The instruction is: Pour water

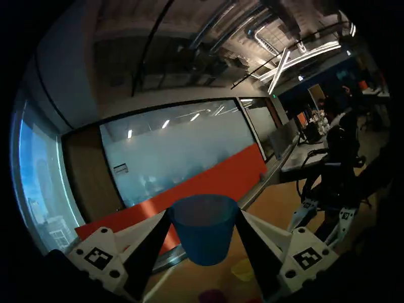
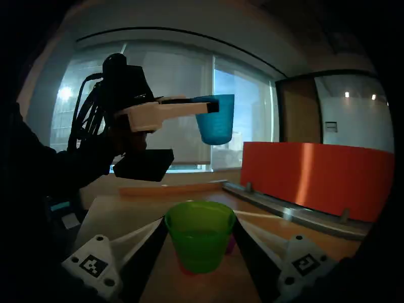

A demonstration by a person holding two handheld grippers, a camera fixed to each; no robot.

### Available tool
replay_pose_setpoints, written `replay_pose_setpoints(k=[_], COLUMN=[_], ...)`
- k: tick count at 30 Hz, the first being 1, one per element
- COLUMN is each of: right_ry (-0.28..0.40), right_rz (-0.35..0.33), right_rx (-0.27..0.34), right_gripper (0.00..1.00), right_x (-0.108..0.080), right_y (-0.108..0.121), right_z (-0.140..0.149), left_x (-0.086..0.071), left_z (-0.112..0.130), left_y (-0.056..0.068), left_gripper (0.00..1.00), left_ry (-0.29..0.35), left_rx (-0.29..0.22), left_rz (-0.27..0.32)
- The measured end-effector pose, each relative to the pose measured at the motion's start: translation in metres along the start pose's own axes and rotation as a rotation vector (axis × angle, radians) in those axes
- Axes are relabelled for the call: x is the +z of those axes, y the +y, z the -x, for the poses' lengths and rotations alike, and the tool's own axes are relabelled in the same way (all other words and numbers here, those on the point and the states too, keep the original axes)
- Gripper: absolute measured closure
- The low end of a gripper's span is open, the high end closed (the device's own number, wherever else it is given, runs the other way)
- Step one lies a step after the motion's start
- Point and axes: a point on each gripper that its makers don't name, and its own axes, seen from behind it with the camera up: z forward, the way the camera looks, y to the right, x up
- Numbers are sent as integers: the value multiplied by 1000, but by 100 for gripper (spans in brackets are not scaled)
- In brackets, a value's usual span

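Blue cup (image 2: 216, 118), upright, is hanging high above and beyond green cup (image 2: 200, 235); L claw (image 1: 203, 216) is pinching blue, R claw (image 2: 200, 223) pinching green.

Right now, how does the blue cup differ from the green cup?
Colour: the blue cup is blue, the green cup green. Height: the blue cup is raised high before the window; the green cup sits low, close to the wooden table. Holder: the left gripper clamps the blue cup, the right gripper the green cup. Both are upright, tapered, see-through plastic cups.
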Motion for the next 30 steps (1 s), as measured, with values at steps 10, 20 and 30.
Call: replay_pose_setpoints(k=[10, 20, 30], right_ry=[5, 6, 2], right_rz=[3, 8, 15], right_rx=[-6, -7, 2], right_gripper=[9, 9, 9], right_x=[-1, -4, -8], right_y=[-1, 0, 1], right_z=[-6, -8, -10], left_x=[4, 6, 0], left_z=[13, 12, 15], left_y=[-8, -10, -8], left_gripper=[11, 11, 11], left_ry=[-38, -26, -36], left_rx=[-176, -289, -298], left_rz=[-14, -2, 1])
